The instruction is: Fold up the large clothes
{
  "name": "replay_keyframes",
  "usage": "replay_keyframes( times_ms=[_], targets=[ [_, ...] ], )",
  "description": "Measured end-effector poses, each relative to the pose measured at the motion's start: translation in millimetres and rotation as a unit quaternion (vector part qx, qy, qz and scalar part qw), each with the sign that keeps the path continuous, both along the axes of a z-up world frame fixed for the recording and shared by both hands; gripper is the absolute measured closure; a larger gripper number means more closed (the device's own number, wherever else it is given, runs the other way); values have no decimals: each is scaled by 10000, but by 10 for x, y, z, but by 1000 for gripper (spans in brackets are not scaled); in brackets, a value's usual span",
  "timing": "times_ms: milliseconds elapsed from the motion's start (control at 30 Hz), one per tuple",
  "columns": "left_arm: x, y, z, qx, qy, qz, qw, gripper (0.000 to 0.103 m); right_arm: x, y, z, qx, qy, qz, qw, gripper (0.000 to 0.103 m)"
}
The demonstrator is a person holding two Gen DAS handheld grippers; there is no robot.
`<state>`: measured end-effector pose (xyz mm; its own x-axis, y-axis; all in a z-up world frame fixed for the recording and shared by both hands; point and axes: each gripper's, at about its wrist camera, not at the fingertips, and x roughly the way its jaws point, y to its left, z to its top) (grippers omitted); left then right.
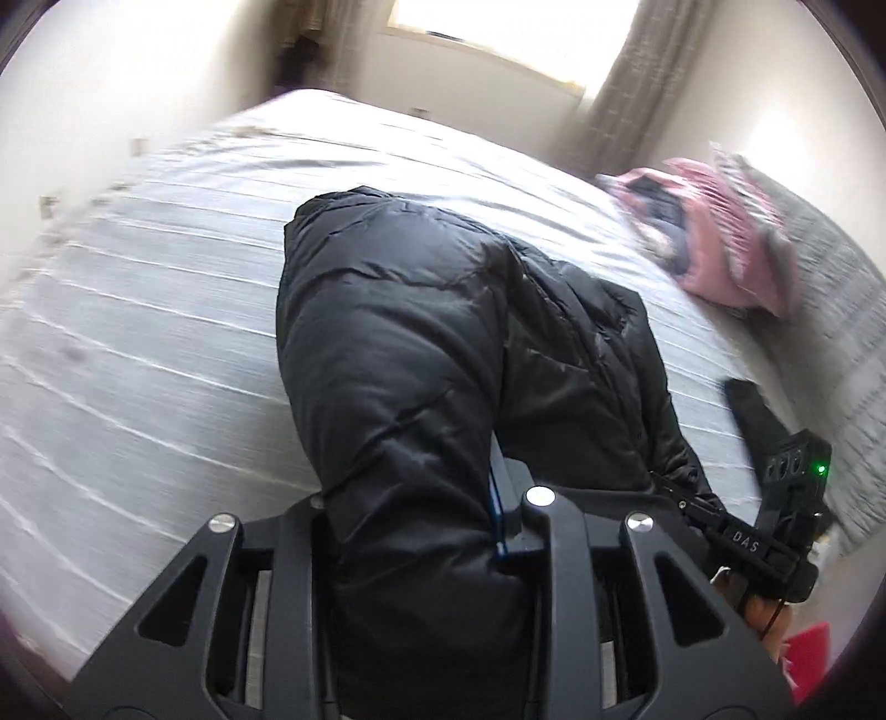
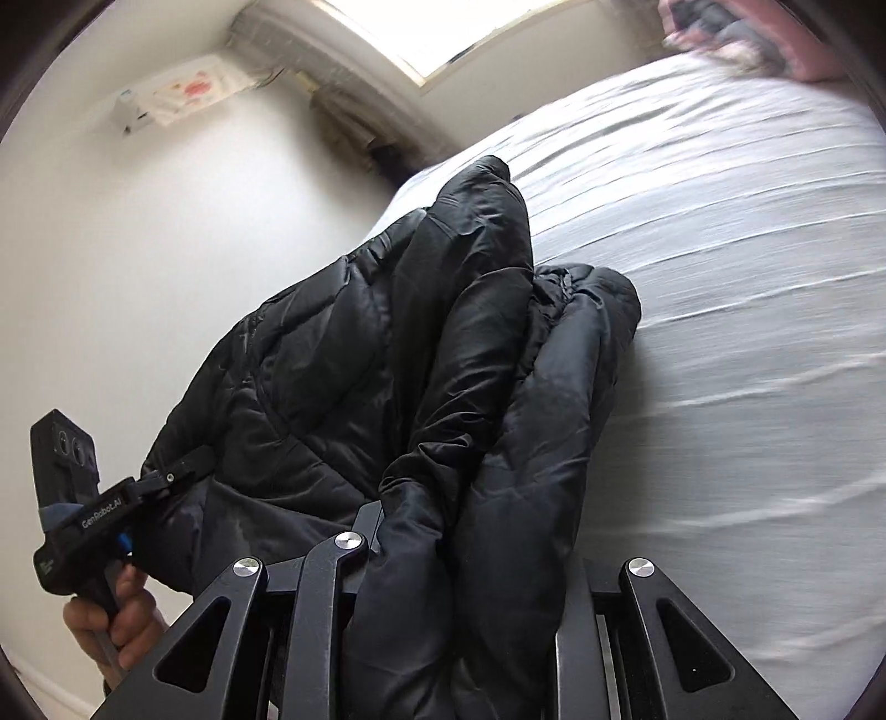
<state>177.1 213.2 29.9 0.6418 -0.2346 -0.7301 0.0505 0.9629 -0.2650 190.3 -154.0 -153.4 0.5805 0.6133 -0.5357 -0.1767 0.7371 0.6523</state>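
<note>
Both the left tongs [image 1: 421, 531] and right tongs [image 2: 465, 554] are clamped on the black jacket [image 1: 421, 332], bunched over the bed [image 1: 138, 332]; slick padding may slip free, spoiling the fold.

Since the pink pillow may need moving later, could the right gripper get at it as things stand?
Probably not: the right gripper is shut on the black puffer jacket, and the pink pillow lies far across the bed.

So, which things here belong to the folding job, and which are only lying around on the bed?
Part of the job:
- black puffer jacket
- left gripper, shut on the jacket
- right gripper, shut on the jacket

Just lying about:
- pink garment at the far side of the bed
- grey blanket beside it
</note>
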Motion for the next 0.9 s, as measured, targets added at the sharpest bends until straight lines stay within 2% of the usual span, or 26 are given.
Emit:
replay_keyframes(
  times_ms=[167,267,333,433,533,633,700,800,867,900],
  targets=[
    [124,1450,38,216,196,895,9956,71,534,1489,-34,93,117,721,9973,81],
    [141,2242,68,532,357,1238,9902,70,737,2399,-70,92,312,1203,9922,81],
    [79,2826,77,541,464,1443,9870,70,778,2890,-97,155,487,1462,9879,81],
    [45,3469,82,583,647,1854,9788,70,809,3631,-144,207,673,1851,9802,81],
    [-30,3950,51,682,673,2065,9737,67,757,4230,-222,305,791,2112,9738,81],
    [-30,4314,-103,817,920,2306,9652,63,660,4592,-378,455,887,2165,9712,81],
    [-31,4542,-215,668,1019,2471,9613,59,603,4729,-507,492,963,2252,9683,80],
    [-64,4714,-300,317,871,2532,9630,51,493,4685,-576,407,728,2140,9733,72],
    [-100,4763,-288,278,748,2494,9651,48,494,4589,-660,543,881,2103,9721,64],
    [-142,4784,-272,176,660,2512,9655,47,366,4642,-689,684,989,2110,9701,63]
  ],
)
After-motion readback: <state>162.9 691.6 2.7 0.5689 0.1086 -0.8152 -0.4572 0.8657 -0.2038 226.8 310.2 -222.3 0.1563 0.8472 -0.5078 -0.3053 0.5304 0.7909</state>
